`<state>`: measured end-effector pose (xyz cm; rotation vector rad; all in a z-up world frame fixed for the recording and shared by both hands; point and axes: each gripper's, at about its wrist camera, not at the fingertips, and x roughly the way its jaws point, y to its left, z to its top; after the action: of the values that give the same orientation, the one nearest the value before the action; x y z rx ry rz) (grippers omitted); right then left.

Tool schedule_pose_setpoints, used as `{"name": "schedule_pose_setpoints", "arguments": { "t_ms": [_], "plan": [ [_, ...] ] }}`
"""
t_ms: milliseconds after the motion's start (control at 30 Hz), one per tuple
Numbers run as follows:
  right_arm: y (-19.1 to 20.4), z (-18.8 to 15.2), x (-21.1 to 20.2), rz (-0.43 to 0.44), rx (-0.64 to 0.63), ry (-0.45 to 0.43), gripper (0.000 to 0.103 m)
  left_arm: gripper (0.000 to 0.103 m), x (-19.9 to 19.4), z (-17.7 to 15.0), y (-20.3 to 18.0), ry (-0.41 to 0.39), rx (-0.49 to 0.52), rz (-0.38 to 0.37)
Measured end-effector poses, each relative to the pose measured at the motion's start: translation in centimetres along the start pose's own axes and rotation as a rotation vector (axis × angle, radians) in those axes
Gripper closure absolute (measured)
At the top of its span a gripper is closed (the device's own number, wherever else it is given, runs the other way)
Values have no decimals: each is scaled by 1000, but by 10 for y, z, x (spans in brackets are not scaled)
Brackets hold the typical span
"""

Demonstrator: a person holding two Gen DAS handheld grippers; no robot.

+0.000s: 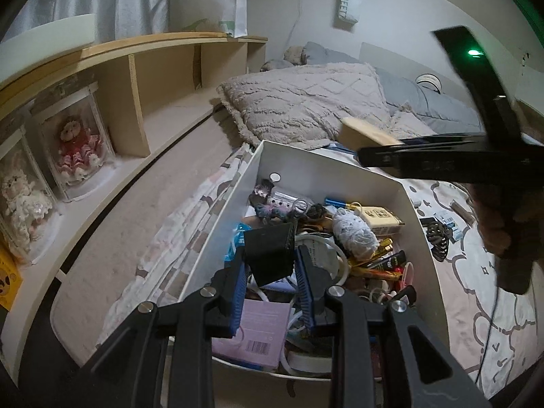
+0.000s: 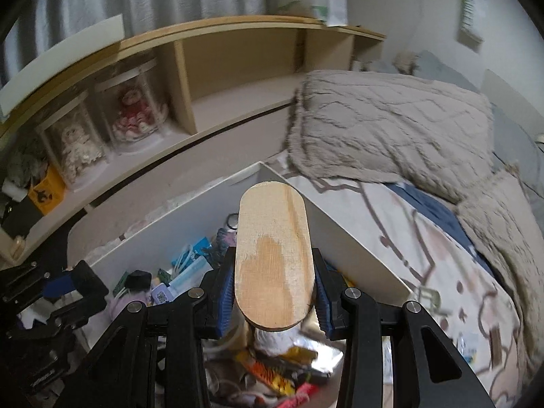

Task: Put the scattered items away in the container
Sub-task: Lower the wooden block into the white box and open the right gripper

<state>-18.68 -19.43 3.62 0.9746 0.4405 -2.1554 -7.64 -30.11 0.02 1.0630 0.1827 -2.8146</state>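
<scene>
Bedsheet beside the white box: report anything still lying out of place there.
On the bedsheet right of the white box, a coiled black cable and a small labelled packet lie outside it, loose items not yet tidied. A thin dark cord also trails across the sheet.

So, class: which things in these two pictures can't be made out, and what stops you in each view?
- Left wrist view: label on the purple packet, hidden behind the left hand-held gripper.
- Right wrist view: box contents, covered by the wooden piece.
- Right wrist view: blanket, blurred.
</scene>
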Motion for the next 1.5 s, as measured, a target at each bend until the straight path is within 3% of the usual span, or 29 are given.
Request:
{"name": "schedule_pose_setpoints", "arguments": {
  "t_ms": [267, 533, 633, 967, 1133, 1333, 1500],
  "plan": [
    [-5, 5, 48, 76, -67, 73, 62, 76, 18, 9, -14, 34, 17, -26],
    [-17, 2, 88, 98, -112, 136, 63, 75, 51, 15, -31, 96, 36, -52],
    [-20, 6, 95, 129, -102, 124, 63, 75, 62, 14, -40, 115, 52, -57],
    [-34, 15, 110, 108, -41, 129, 63, 75, 78, 7, -50, 162, 64, -58],
    [-28, 25, 95, 151, -31, 56, 63, 75, 76, 4, -50, 161, 63, -59],
    [-12, 26, 96, 148, -71, 32, 63, 75, 73, 4, -49, 159, 51, -58],
    [-19, 30, 90, 211, 4, 15, 63, 75, 69, 4, -45, 154, 41, -58]
  ]
}}
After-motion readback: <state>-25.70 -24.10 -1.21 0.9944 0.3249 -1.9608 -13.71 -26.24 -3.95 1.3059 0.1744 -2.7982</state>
